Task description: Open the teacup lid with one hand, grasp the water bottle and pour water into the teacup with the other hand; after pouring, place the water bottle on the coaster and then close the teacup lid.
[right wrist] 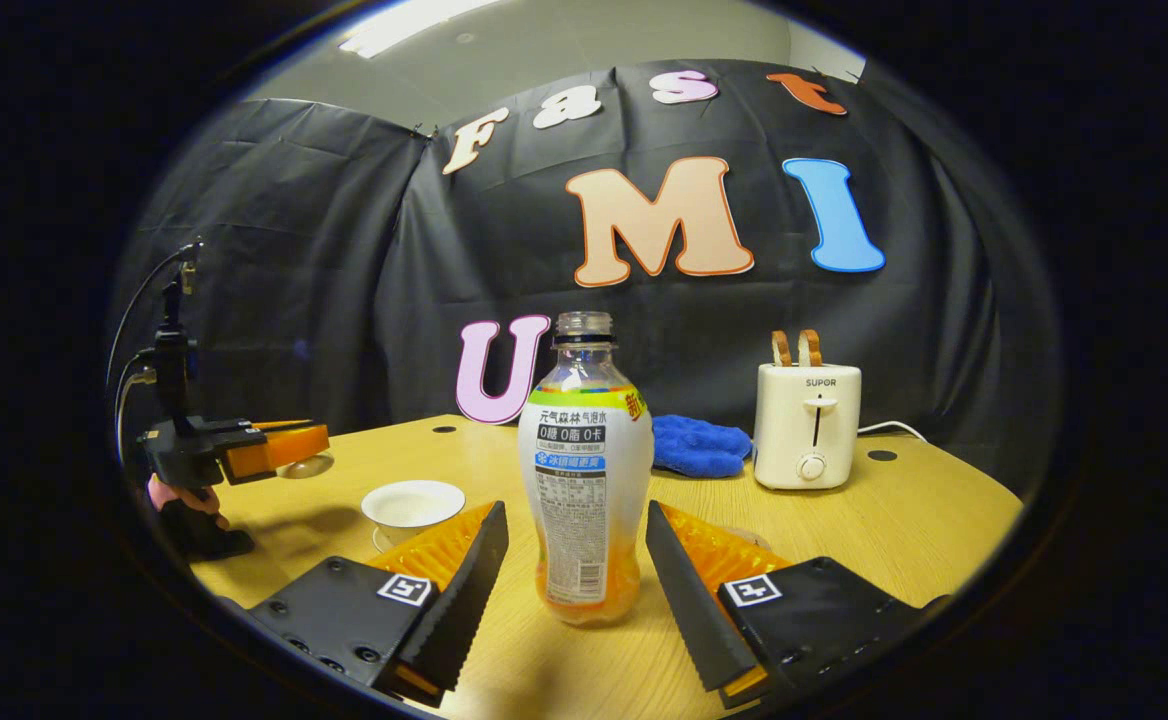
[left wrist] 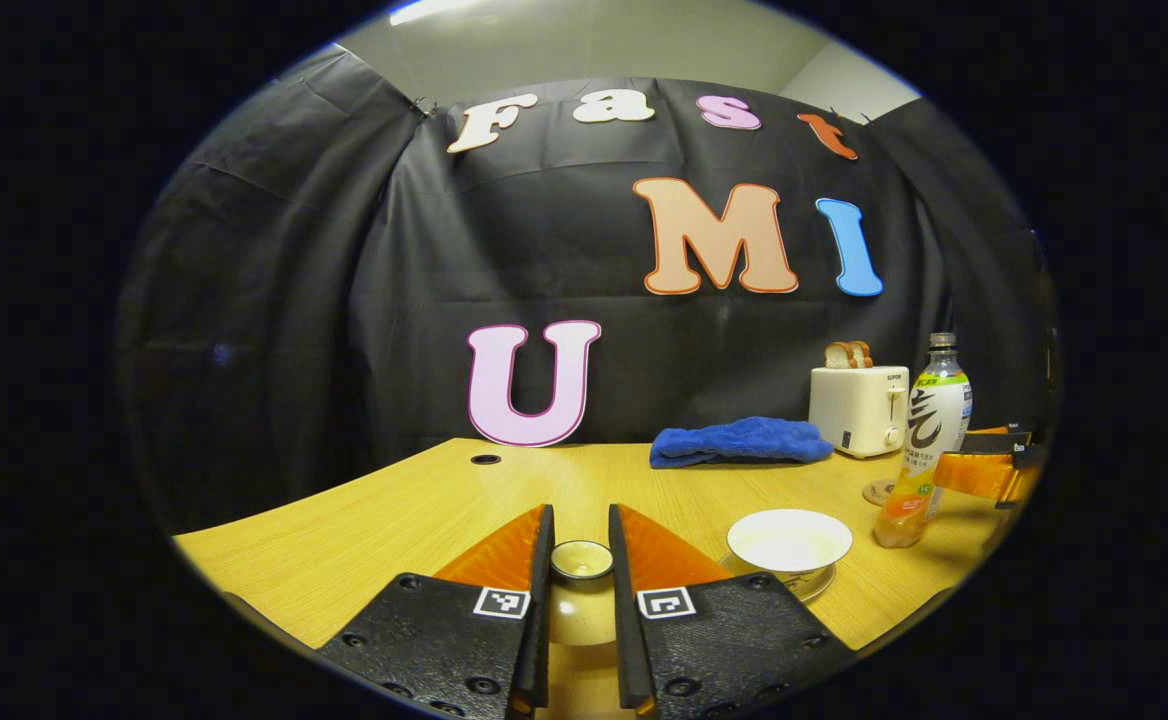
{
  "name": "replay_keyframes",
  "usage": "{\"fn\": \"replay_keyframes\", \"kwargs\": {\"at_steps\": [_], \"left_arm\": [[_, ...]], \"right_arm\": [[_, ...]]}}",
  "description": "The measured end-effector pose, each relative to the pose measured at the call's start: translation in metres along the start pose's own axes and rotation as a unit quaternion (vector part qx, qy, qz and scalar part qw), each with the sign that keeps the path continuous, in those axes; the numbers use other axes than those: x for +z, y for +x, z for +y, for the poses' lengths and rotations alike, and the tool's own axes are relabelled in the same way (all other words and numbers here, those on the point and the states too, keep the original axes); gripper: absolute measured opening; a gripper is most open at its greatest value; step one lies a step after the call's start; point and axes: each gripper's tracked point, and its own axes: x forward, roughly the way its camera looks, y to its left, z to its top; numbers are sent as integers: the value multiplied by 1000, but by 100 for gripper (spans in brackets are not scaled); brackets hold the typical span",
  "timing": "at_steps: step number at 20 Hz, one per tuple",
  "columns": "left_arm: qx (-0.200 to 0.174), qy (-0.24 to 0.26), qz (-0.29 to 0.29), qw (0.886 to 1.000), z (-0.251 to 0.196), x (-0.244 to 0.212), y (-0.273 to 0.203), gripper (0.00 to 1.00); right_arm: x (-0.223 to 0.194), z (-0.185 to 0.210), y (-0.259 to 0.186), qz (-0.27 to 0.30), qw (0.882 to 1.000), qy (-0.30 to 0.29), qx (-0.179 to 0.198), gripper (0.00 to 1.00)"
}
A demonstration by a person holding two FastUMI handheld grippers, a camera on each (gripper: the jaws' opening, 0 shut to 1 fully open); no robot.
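My left gripper [left wrist: 581, 560] is shut on the knob of the teacup lid [left wrist: 582, 605] and holds it above the table. The white teacup [left wrist: 789, 538] stands uncovered on its saucer, to the right of the lid. An uncapped water bottle [right wrist: 584, 480] with some orange liquid stands upright on the table between the fingers of my right gripper [right wrist: 576, 555]. That gripper is open, with a small gap showing beside the bottle. In the right gripper view the teacup [right wrist: 412, 503] sits to the left, and farther left my left gripper [right wrist: 279, 447] hangs with the lid. A round coaster [left wrist: 878, 491] lies just behind the bottle [left wrist: 929, 440].
A white toaster [right wrist: 809, 425] with bread slices stands at the back right of the wooden table [right wrist: 894, 520]. A blue cloth [right wrist: 699, 445] lies next to it. A hand [right wrist: 184, 497] holds the left gripper's handle near the table's left edge.
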Motion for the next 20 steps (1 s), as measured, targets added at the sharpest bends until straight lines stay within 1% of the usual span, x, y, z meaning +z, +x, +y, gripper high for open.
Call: {"fn": "replay_keyframes", "kwargs": {"at_steps": [2,3,4,5,7,9,11,12,14,15,18,20], "left_arm": [[3,0,0,1000,4,0,0,24],[3,0,1,1000,4,-1,0,24],[2,0,1,1000,5,-1,0,24],[2,1,1,1000,6,-1,0,24],[6,1,1,1000,9,-1,1,24],[8,1,1,1000,11,-2,1,24],[9,0,1,1000,11,-2,1,24],[9,0,1,1000,11,-1,1,24],[9,0,2,1000,11,-1,0,24],[10,0,1,1000,11,-1,1,24],[13,1,2,1000,13,-1,0,24],[13,1,2,1000,13,-2,0,24]], "right_arm": [[-3,0,8,13,1000,0,-5,89],[-4,0,11,20,1000,0,-7,93],[-7,-1,16,27,1000,0,-9,93],[-8,0,19,33,999,-1,-13,89],[-9,-1,24,40,999,-2,-21,90],[-9,-4,29,45,998,-3,-39,90],[-16,-9,36,54,997,0,-53,87],[-16,-11,39,52,997,-2,-57,71],[-12,-6,35,51,997,-7,-54,72],[-11,-9,32,52,997,-7,-61,72],[-12,-13,34,52,996,-3,-73,62],[-9,-15,33,47,995,-18,-80,62]]}}
